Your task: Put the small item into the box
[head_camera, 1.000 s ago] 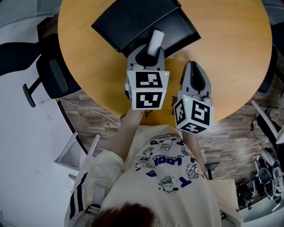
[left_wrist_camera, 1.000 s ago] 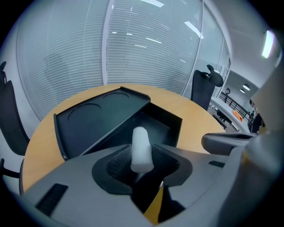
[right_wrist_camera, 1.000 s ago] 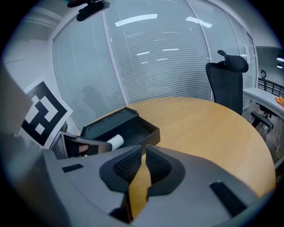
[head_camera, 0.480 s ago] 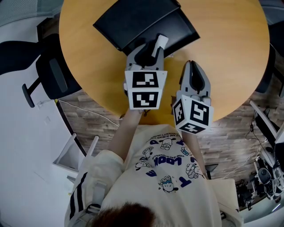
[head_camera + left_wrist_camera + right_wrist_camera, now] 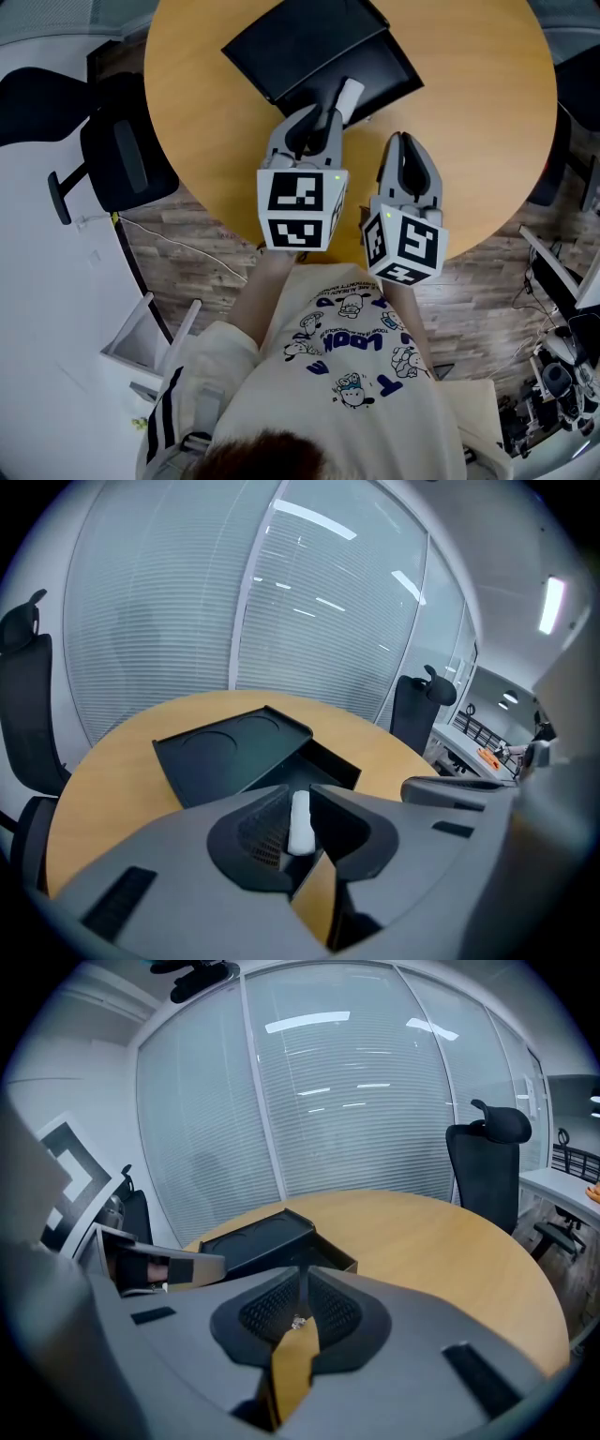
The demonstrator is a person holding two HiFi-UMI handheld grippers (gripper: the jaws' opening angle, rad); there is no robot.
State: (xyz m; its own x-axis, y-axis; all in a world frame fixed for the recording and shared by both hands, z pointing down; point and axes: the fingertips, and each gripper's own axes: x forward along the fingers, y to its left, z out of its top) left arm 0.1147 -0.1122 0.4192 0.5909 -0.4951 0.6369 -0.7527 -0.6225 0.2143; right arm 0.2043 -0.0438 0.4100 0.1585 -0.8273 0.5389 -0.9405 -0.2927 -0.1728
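1. Black box (image 5: 370,70), open, on the round table (image 5: 469,112) of pale wood; its lid (image 5: 230,752) lies folded out flat beside the tray, inner face up, with two round recesses pressed into it
2. Box tray: a dark rectangular well with low walls; the gripper views show only part of its inside, and what it holds cannot be made out
3. White item (image 5: 300,822), small, oblong, with rounded ends: it stands upright between the pads of the left gripper (image 5: 325,114), one end poking out past the fingertips
4. In the head view the free end of the white item overlaps the near edge of the black box, at the tray side; in the left gripper view the tray sits straight behind it
5. Left gripper: jaws have just been closing and now press on the white item from both sides, a narrow gap kept by the item itself
6. Right gripper (image 5: 406,141): jaws together, pads meeting, over the bare table just beside the left gripper and short of the black box, touching neither
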